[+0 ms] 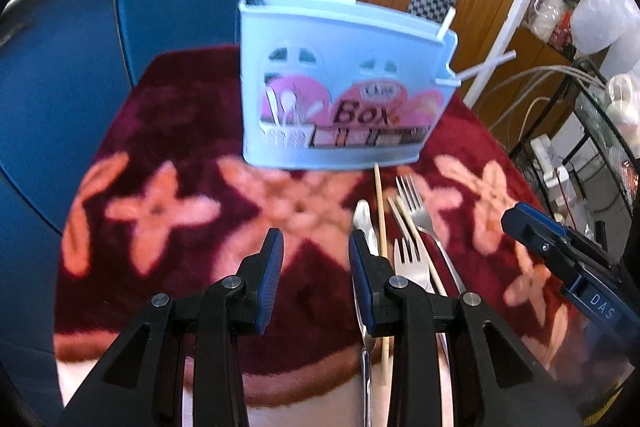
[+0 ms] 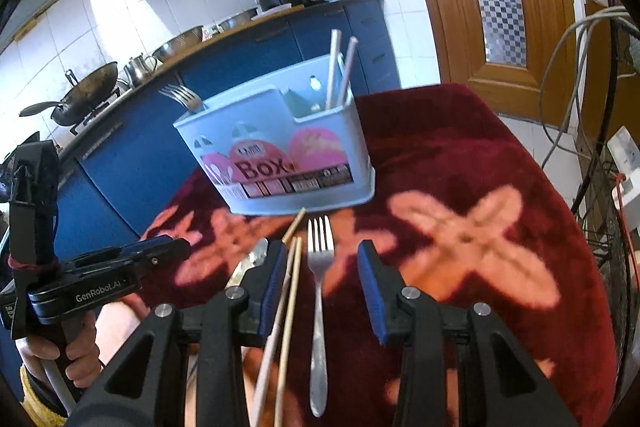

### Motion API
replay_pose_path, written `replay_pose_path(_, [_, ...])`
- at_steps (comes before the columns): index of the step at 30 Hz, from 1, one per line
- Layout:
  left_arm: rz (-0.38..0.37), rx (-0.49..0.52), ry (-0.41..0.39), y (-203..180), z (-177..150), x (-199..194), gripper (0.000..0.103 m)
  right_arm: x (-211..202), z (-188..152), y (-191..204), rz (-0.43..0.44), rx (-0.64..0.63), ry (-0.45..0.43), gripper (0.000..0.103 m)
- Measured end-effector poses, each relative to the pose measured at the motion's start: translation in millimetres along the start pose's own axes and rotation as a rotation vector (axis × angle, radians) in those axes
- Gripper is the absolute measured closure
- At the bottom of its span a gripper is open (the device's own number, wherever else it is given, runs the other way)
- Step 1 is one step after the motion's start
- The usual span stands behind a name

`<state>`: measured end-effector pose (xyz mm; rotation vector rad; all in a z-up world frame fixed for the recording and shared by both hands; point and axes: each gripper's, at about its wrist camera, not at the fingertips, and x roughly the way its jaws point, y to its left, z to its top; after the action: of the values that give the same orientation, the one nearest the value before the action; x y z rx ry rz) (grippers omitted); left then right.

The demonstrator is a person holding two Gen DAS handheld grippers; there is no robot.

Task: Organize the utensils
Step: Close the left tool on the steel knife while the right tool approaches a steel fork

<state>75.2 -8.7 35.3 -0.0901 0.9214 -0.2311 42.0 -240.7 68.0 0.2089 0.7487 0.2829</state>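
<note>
Two claws are held open and empty above a desk (image 2: pixel 500 163) draped in dark red floral cloth, where loose cutlery is waiting to be sorted into a pale blue utensil box (image 2: pixel 276 147). The right claw (image 2: pixel 320 275) is seen with its jaws set wide, and a fork (image 2: pixel 319 291) is framed between them, tines toward the box and handle running back toward the camera, so its long axis lies along the claw's own line of reach rather than across it. A pair of chopsticks (image 2: pixel 286 307) is laid just beside the fork, close against the inner face of the left finger, and a knife (image 2: pixel 250 261) is partly hidden beyond that finger. The left claw (image 1: pixel 316 259) is held over bare cloth, with the cutlery off to its right side. The box is stood at the far end of the cloth, already holding forks (image 2: pixel 182 95) in one compartment and chopsticks (image 2: pixel 338 67) in another. The right claw is judged the nearer to the fork; a clean pickup is likely to depend on keeping the chopsticks out of the grip.
</note>
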Motion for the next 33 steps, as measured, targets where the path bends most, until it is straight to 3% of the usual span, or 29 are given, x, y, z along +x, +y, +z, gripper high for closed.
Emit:
replay_pose_path(9, [-0.025, 0.021, 0.092, -9, -12, 21, 0.069, 2, -13, -12, -0.006, 0.014, 0.026, 0.060])
replay_pose_path(21, [-0.042, 0.014, 0.148, -15, -15, 40, 0.069, 2, -20, -20, 0.004, 0.031, 0.038, 0.060])
replay_pose_path(26, [-0.069, 0.032, 0.140, -20, -16, 43, 0.091, 2, -22, -21, 0.008, 0.039, 0.041, 0.060])
replay_pose_path(33, [-0.090, 0.033, 0.105, -22, -15, 40, 0.103, 3, -22, -19, 0.014, 0.027, 0.046, 0.060])
